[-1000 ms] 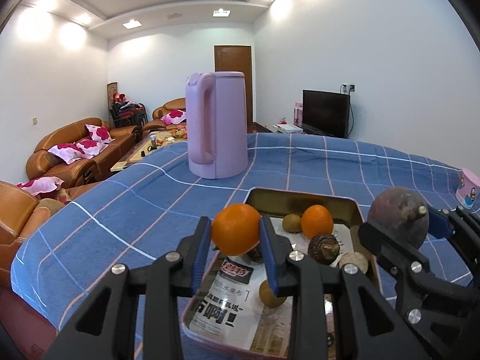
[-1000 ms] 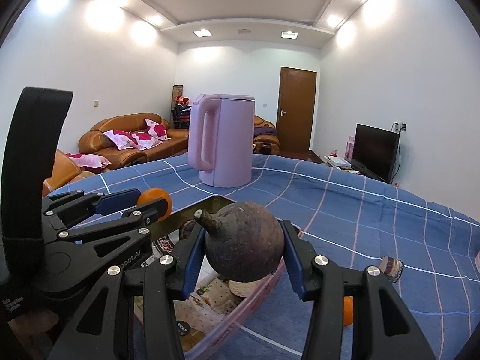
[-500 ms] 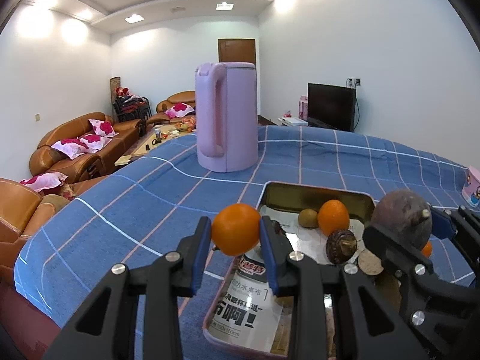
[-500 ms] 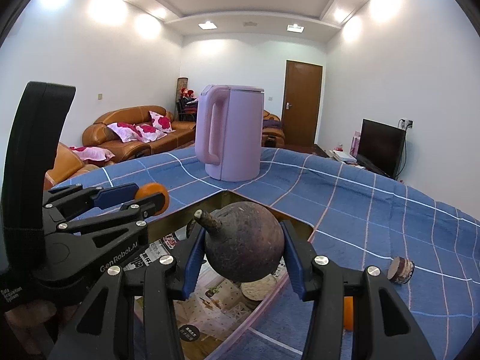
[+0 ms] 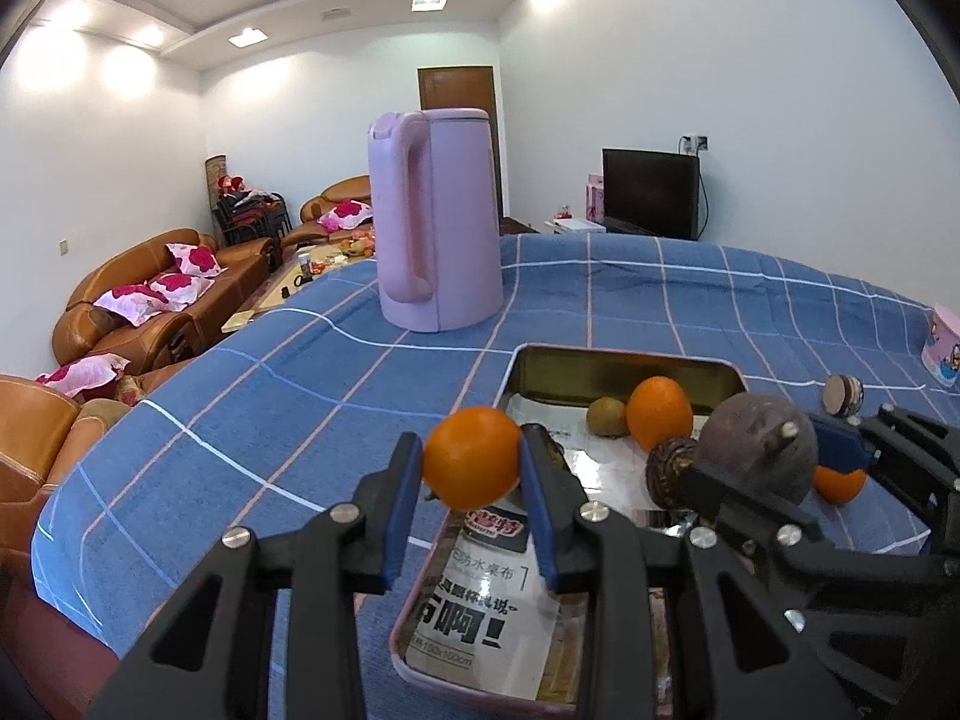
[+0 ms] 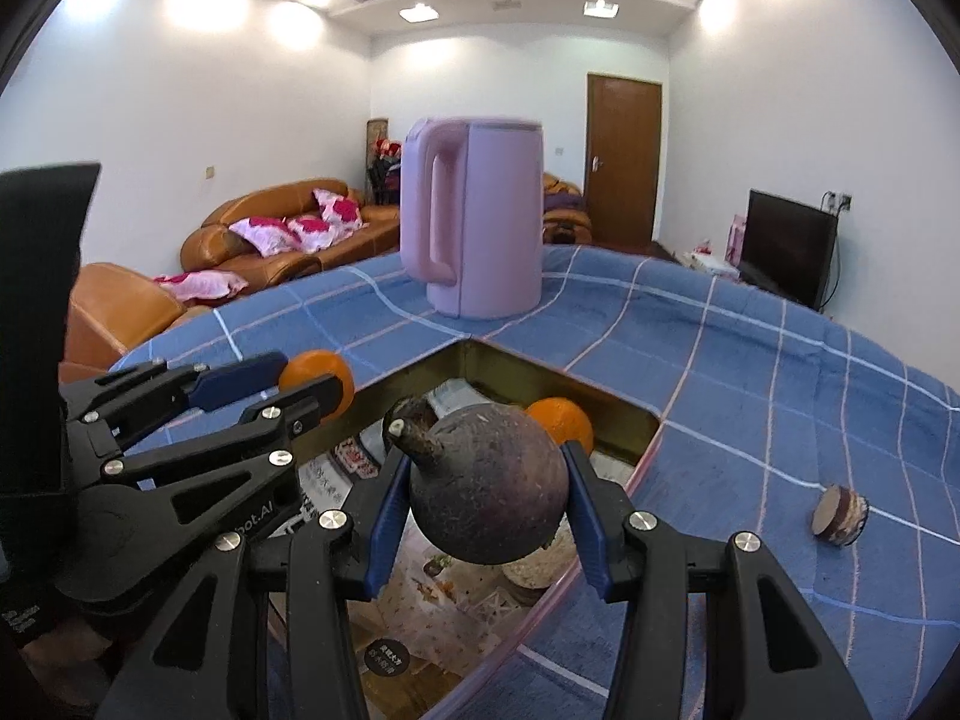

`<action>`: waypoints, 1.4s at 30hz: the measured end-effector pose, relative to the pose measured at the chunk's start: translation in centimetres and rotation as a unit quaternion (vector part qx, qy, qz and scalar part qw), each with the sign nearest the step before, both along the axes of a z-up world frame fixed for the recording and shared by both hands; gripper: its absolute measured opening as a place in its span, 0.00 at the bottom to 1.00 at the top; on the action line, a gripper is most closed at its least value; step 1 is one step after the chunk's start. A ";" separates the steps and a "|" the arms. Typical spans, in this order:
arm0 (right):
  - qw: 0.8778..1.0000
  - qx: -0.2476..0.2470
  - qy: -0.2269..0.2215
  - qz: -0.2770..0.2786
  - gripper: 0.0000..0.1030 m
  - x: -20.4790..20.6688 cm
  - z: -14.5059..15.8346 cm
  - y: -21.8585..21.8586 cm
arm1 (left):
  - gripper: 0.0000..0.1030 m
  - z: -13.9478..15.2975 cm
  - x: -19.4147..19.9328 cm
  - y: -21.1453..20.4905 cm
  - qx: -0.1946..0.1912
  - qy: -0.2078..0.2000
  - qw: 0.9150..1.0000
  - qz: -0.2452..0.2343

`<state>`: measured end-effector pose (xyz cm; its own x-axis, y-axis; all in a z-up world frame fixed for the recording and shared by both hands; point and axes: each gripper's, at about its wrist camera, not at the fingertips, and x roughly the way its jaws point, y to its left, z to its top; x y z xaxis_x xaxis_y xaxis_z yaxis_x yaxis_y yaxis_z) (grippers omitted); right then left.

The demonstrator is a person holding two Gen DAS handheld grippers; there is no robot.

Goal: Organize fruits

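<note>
My left gripper [image 5: 471, 471] is shut on an orange [image 5: 472, 457] and holds it above the near left edge of the metal tray [image 5: 624, 355]. My right gripper [image 6: 486, 495] is shut on a dark round fruit with a stem [image 6: 489, 486], held over the tray [image 6: 510, 363]. In the left wrist view this dark fruit [image 5: 757, 444] hangs over the tray's right side. The tray holds a second orange [image 5: 659, 412], a kiwi [image 5: 607, 416], a dark wrinkled fruit [image 5: 669, 471] and printed paper. Another orange [image 5: 839, 483] lies on the cloth right of the tray.
A tall pink kettle [image 5: 435, 222] stands on the blue checked tablecloth [image 5: 300, 384] behind the tray. A small brown cut piece [image 6: 840, 513] lies on the cloth to the right. A pink box [image 5: 943, 345] sits at the far right edge. Sofas and a TV stand beyond the table.
Both grippers have drawn back and left with their fruits; the tray and kettle now sit further right and farther off. Both grips are unchanged.
</note>
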<state>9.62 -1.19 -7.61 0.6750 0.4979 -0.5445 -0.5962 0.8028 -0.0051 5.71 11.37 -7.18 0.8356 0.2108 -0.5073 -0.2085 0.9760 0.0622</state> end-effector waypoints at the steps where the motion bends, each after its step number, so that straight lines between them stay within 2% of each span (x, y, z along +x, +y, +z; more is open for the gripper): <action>1: 1.000 -0.003 0.005 0.002 0.49 0.1 -0.1 0.1 | 0.34 0.0 0.0 -0.1 0.002 0.000 1.000 -0.001; 7: 1.000 -0.013 0.026 0.004 0.49 0.4 -0.7 0.0 | 0.35 -0.1 -0.1 -0.4 0.014 0.002 1.000 -0.002; 20: 1.000 -0.006 0.007 -0.016 0.59 -0.6 -0.2 -1.6 | 0.38 -0.3 -0.1 -1.0 0.010 0.008 1.000 -0.013; 23: 1.000 -0.005 0.009 -0.016 0.59 -0.5 -0.1 -1.6 | 0.48 -0.3 -0.2 -0.9 0.012 0.007 1.000 -0.008; 25: 1.000 -0.004 0.006 -0.019 0.60 -0.7 -0.1 -1.8 | 0.61 -0.2 -0.2 -0.8 0.010 0.004 1.000 -0.004; 29: 1.000 0.006 -0.002 -0.022 0.61 -0.9 0.2 -2.3 | 0.63 0.2 -0.6 -0.9 0.008 -0.004 1.000 -0.006; 32: 1.000 0.011 -0.012 -0.026 0.61 -1.3 0.6 -2.9 | 0.74 1.0 -1.1 -1.1 0.006 -0.015 1.000 -0.008; 37: 0.998 0.012 -0.035 -0.043 0.68 -2.2 1.7 -5.9 | 0.82 2.1 -1.7 -1.7 0.004 -0.032 0.999 -0.009; 42: 0.992 0.027 -0.026 -0.121 0.68 -1.5 2.3 -11.9 | 0.85 2.2 -1.3 -2.7 0.001 -0.031 0.999 -0.008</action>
<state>8.13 -13.07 -5.36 0.8053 0.3446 -0.4825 -0.3858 0.9224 0.0149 4.44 8.67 -4.96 0.8690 0.1981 -0.4534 -0.1968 0.9791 0.0507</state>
